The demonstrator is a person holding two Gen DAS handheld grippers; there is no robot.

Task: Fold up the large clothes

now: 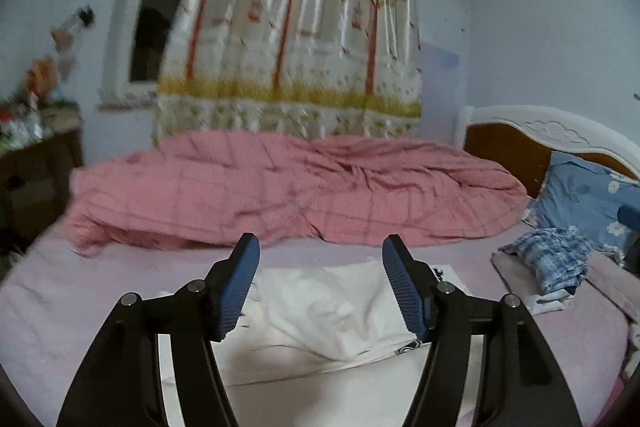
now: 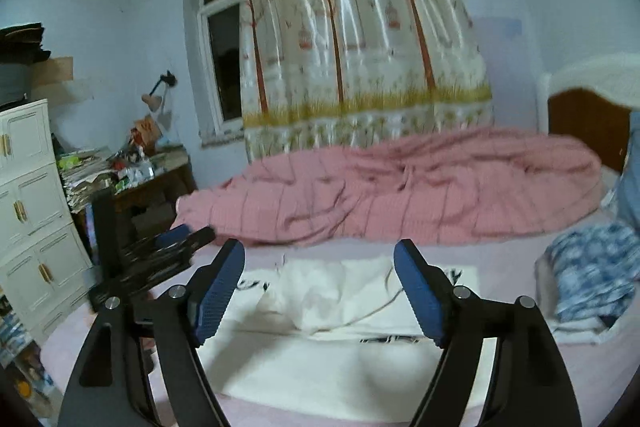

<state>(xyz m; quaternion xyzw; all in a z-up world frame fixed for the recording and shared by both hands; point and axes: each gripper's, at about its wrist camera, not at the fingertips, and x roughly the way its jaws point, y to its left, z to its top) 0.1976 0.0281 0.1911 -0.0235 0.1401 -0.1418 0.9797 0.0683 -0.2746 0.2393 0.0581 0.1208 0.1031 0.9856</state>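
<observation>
Left hand-held gripper (image 1: 320,247) and right hand-held gripper (image 2: 319,251): both jaws apart, nothing between them, hovering above the bed (image 1: 60,307). White garment (image 1: 320,307) lies flat at 6 o'clock below both, long axis 9-to-3. Neither looks clearly nearer. Pink quilt (image 1: 280,187) at 12.

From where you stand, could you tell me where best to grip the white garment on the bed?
Probably at the white garment's near edge, coming low from the front: that part lies flat and smooth on the bed, while its middle is bunched into a ridge.
</observation>
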